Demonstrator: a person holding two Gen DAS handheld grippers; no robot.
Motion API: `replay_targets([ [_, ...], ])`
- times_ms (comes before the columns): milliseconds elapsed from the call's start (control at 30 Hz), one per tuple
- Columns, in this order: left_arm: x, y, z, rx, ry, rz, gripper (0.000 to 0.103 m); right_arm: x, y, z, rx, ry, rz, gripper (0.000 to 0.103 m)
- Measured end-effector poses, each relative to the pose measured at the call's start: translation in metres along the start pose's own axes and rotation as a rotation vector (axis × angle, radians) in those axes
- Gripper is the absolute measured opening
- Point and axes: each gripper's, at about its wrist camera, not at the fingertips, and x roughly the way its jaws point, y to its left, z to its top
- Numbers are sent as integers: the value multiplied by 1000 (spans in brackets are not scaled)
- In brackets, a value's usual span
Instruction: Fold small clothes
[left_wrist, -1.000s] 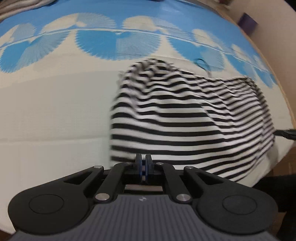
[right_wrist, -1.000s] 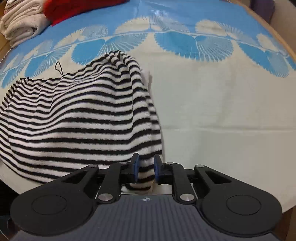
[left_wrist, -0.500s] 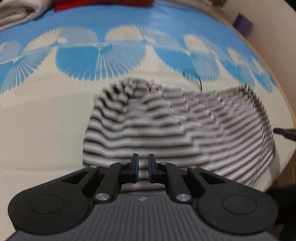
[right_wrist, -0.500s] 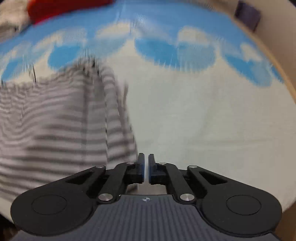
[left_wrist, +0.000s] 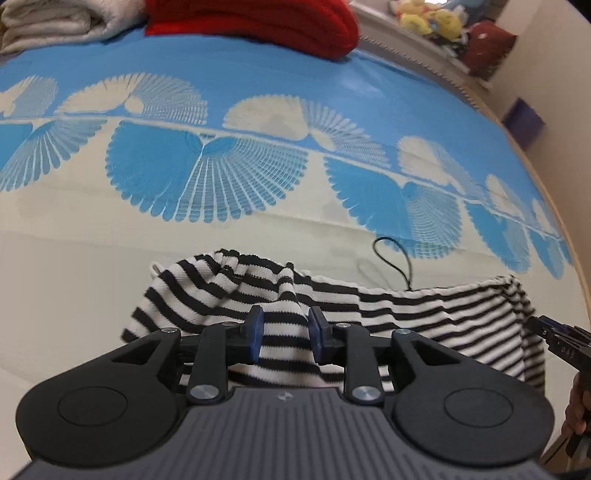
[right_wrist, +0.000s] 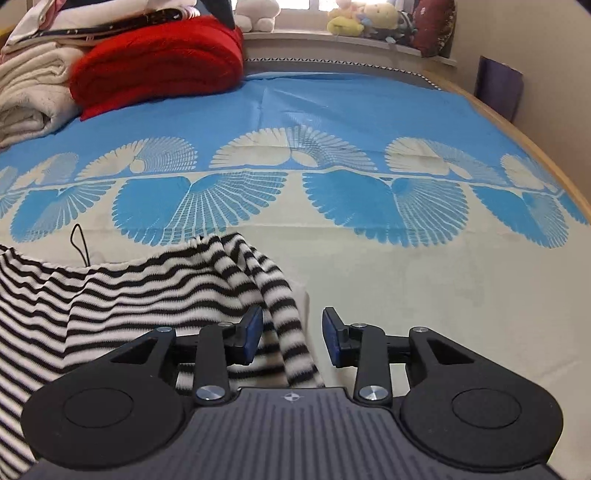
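A black-and-white striped garment (left_wrist: 424, 314) lies bunched on the near, cream part of the bedspread (left_wrist: 74, 277). A thin black loop (left_wrist: 393, 258) sticks out at its far edge. My left gripper (left_wrist: 285, 334) hangs over the garment's left corner. Its jaws are opening, with a raised ridge of striped cloth loose between the blue pads. In the right wrist view the garment (right_wrist: 129, 295) fills the lower left. My right gripper (right_wrist: 291, 338) is at its right edge, jaws opening, with a hanging fold between the pads that the right pad does not touch. The right gripper's tip (left_wrist: 557, 343) also shows in the left wrist view.
A red blanket (right_wrist: 159, 62) and folded cream blankets (right_wrist: 29, 96) are stacked at the far left of the bed. Plush toys (right_wrist: 362, 18) line the sill behind. The bed's wooden edge (right_wrist: 517, 122) runs along the right, with a purple box (right_wrist: 498, 88) beyond it.
Both grippers were shut on the striped garment and have parted their jaws. Both have moved across the bed, and the garment now lies lower and flatter in both views.
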Motion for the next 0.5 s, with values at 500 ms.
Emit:
replay_targets([
  [500,5,-11,30,-43,-224,-52,1,6,-19,38,200,-206,-83,1],
])
